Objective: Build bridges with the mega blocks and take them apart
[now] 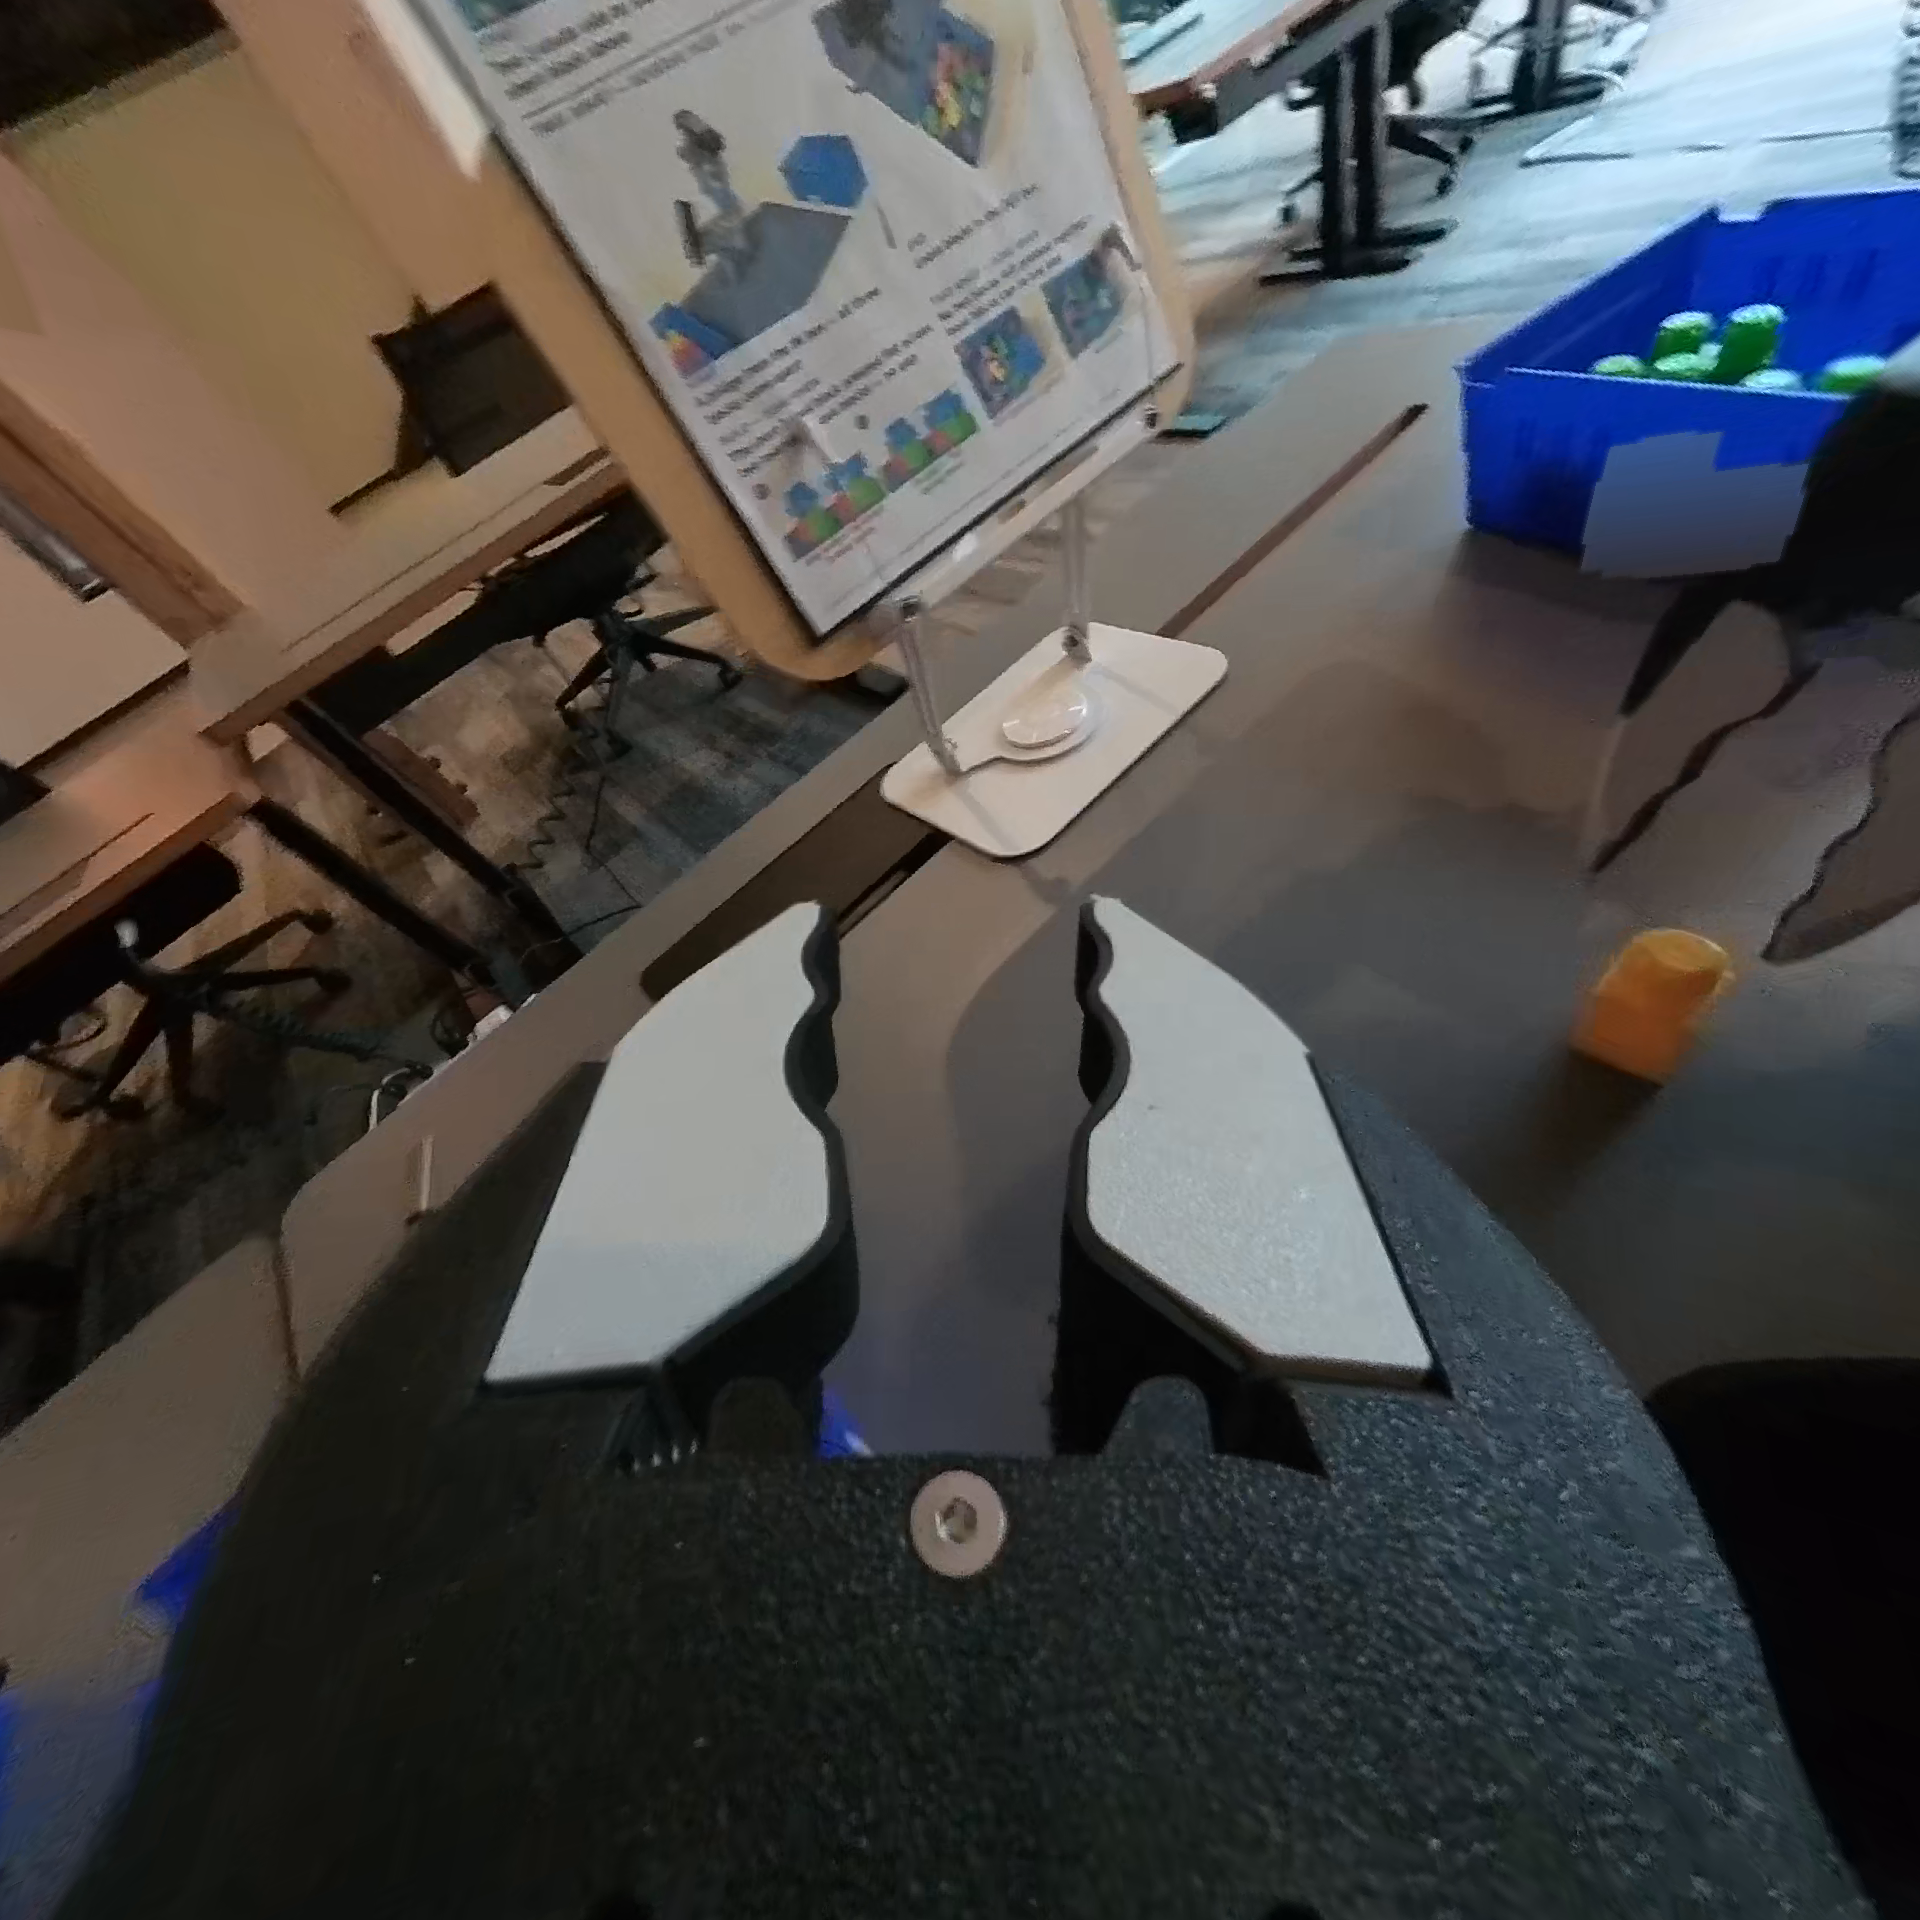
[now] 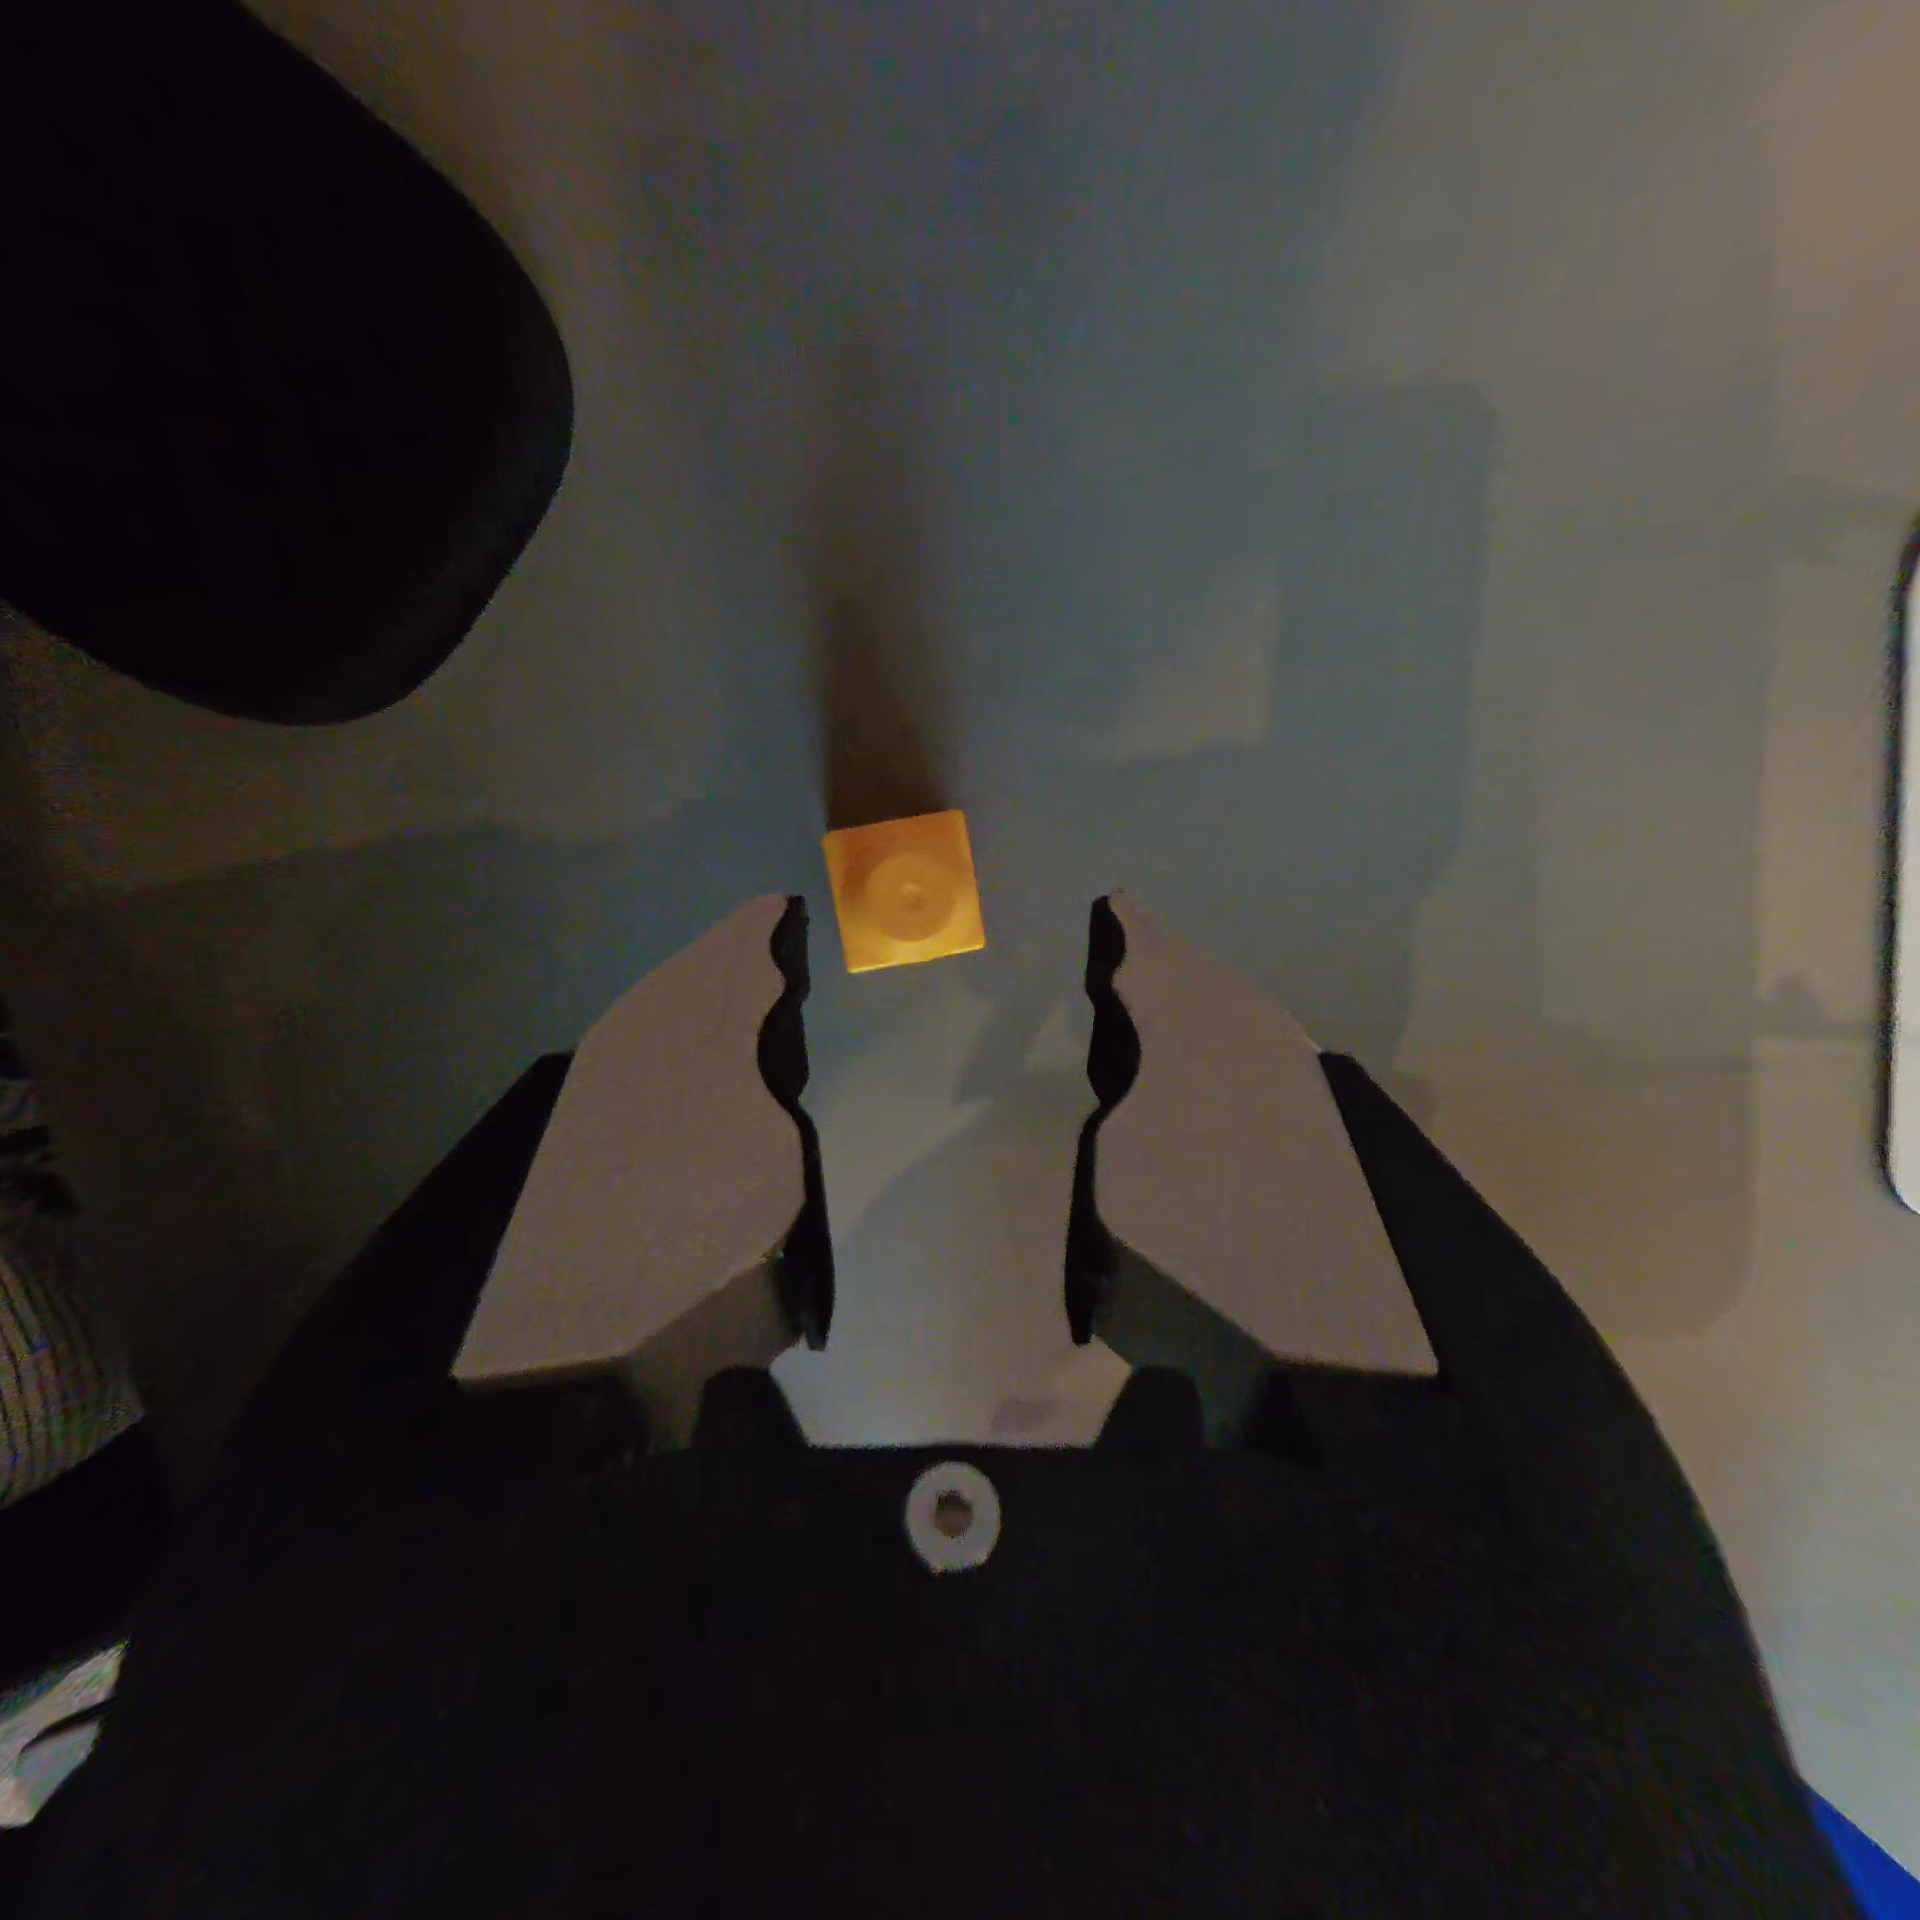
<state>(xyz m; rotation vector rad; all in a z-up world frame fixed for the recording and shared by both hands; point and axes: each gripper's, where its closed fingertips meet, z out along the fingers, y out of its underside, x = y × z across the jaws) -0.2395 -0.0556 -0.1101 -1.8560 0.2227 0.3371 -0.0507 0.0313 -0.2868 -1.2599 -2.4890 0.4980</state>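
A small orange one-stud block (image 2: 902,894) stands alone on the dark table, stud up. My right gripper (image 2: 945,909) hangs above it, open and empty, pointing down; the block lies just past the fingertips, nearer the left finger. The same block shows in the left wrist view (image 1: 1652,1003) to the right, under the other gripper's fingers (image 1: 1714,727). My left gripper (image 1: 951,914) is open and empty, low over the table near its left edge.
A blue bin (image 1: 1621,416) with green blocks (image 1: 1714,348) stands at the back right. An instruction sheet on a clear stand (image 1: 1049,748) stands ahead of the left gripper. Desks and chairs lie beyond the table edge. A white object (image 2: 1901,883) shows at the right edge. My hands' fingertips stand some 30 cm from each other.
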